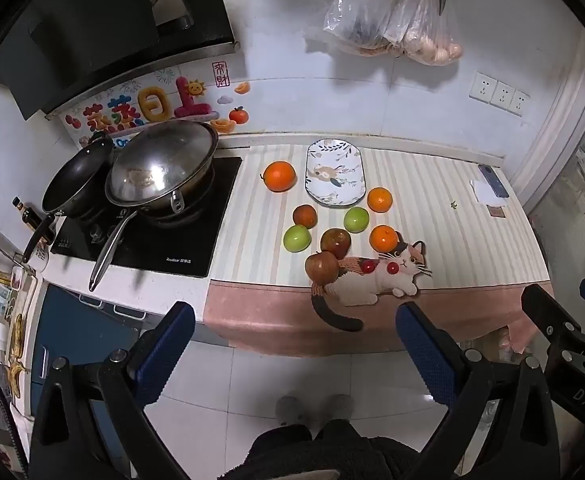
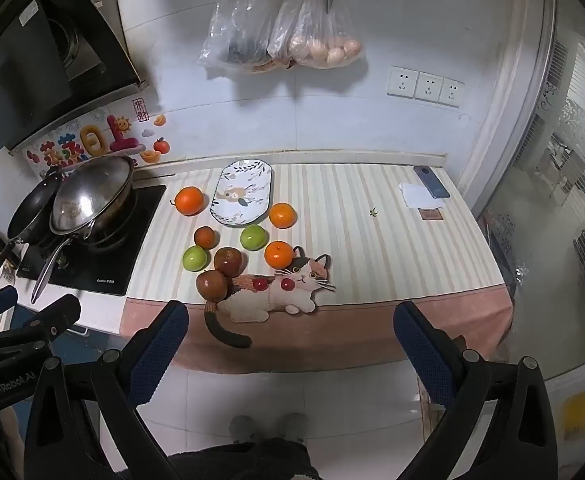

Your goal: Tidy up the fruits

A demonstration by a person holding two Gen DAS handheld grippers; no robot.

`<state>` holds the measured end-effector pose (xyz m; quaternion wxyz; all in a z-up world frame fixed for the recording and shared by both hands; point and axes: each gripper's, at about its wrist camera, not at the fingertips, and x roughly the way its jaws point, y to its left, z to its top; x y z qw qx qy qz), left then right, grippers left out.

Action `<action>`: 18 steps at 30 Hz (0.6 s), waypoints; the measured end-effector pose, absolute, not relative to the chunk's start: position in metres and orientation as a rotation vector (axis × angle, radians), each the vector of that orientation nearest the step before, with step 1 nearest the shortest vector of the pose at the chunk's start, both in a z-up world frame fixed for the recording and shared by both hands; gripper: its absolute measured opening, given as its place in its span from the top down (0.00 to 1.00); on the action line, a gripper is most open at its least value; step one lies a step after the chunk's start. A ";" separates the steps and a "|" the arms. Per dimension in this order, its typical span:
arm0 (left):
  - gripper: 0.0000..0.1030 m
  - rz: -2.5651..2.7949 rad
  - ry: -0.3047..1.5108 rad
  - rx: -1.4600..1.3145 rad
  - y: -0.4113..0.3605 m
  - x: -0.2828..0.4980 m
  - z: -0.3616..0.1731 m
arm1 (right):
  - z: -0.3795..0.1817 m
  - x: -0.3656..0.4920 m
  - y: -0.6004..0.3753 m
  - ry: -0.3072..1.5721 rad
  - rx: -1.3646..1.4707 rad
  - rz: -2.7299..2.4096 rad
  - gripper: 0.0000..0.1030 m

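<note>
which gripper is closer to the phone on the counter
Right, I'd judge. The phone lies at the counter's far right corner; the right gripper is held right of the left gripper, both back off the counter.

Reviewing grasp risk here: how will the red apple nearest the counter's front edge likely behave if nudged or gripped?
The red apple is round and looks smooth, so it would probably roll if nudged. It sits near the counter's front edge, so a forward push could send it off. Its firm-looking skin should tolerate a grip.
</note>
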<state>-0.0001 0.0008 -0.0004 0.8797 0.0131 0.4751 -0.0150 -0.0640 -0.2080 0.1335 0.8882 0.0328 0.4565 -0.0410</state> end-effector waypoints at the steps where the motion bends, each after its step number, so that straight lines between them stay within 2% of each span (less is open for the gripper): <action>1: 0.00 -0.021 0.993 0.046 0.000 0.000 0.000 | 0.134 -0.064 -0.209 0.949 0.070 -0.084 0.00; 18: 0.00 -0.025 0.997 0.044 -0.004 0.004 -0.001 | 0.134 -0.057 -0.209 0.953 0.062 -0.095 0.00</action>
